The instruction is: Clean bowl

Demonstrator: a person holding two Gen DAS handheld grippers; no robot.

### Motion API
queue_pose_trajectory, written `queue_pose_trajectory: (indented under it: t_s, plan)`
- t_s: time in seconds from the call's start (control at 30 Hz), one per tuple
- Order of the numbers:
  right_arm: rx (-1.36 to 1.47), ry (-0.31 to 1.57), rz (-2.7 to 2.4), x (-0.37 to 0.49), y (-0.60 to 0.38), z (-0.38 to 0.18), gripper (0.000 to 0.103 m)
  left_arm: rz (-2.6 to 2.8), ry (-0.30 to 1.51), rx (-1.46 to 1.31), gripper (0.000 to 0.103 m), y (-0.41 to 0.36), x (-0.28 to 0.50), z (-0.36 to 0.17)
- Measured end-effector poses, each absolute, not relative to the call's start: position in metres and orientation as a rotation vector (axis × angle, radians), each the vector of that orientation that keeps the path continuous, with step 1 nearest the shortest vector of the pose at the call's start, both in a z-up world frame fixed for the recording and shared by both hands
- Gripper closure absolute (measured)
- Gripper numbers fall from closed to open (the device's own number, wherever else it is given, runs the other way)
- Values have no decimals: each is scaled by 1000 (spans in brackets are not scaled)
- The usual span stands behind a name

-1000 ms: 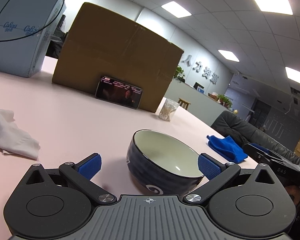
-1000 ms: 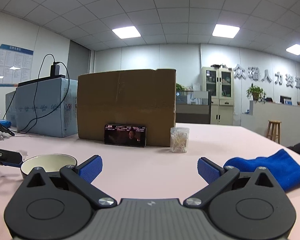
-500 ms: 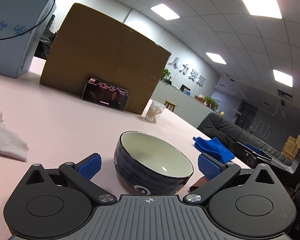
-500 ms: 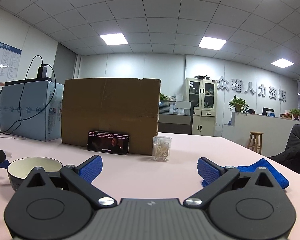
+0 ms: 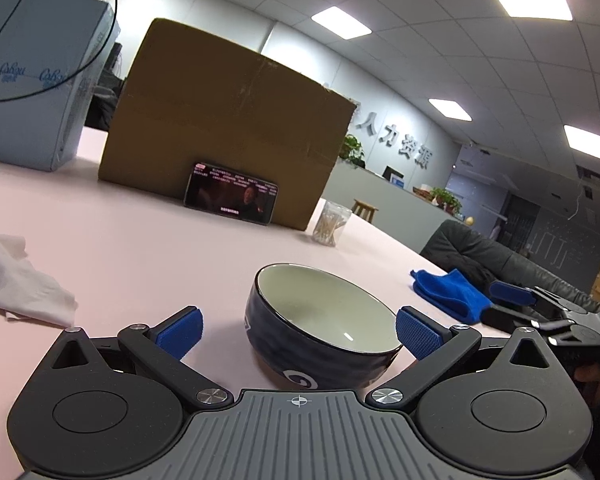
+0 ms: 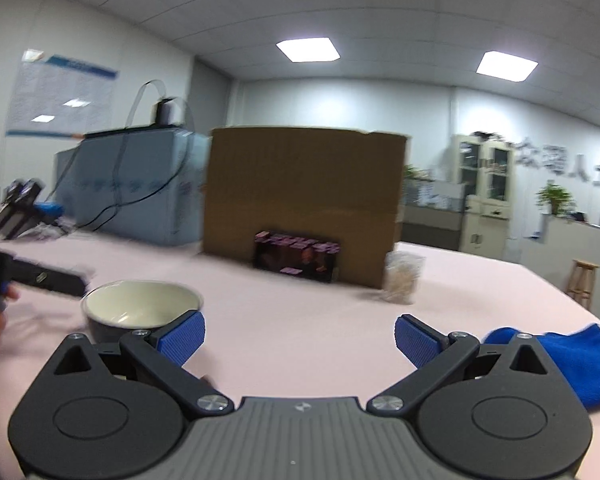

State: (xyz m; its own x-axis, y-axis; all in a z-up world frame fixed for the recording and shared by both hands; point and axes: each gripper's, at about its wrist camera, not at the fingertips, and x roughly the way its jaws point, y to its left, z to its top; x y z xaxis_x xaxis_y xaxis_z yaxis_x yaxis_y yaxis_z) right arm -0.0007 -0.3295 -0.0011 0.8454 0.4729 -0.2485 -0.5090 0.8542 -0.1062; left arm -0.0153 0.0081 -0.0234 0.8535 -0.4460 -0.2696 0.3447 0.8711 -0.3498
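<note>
On the pale pink table (image 5: 132, 248), the dark blue ceramic bowl with a cream inside (image 5: 320, 328) is sitting upright between the left gripper's (image 5: 298, 330) spread fingers — the right gripper (image 6: 299, 338) is gaping wide too, beside the folded blue cloth (image 6: 572, 356).

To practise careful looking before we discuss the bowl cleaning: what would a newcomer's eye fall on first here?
First the dark bowl with its pale inside, on the pink table between the open left gripper's blue pads. Behind it a big cardboard box has a lit phone leaning against it. A blue cloth lies beside the open right gripper.
</note>
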Motion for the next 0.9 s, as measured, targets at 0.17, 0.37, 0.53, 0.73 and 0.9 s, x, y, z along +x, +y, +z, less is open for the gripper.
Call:
queue_pose_trajectory:
  t_s: [0.17,0.37,0.53,0.73,0.9]
  plan:
    - [-334,297,698,-8,-322,-3,0,-415,354,-305,0,10,-15,-24]
    - [-395,396,823,-17,-325,-11,2,-408,356,-299,0,10,-15,-24]
    - [-396,453,837,-13,-322,-17,11,-404,352,-299,0,11,-16,-24]
    - [-374,502,824,-2,-319,-18,20,-408,346,-302,0,11,-16,-25]
    - [-324,562,835,8,-317,-20,28,-410,350,-303,0,11,-15,-25]
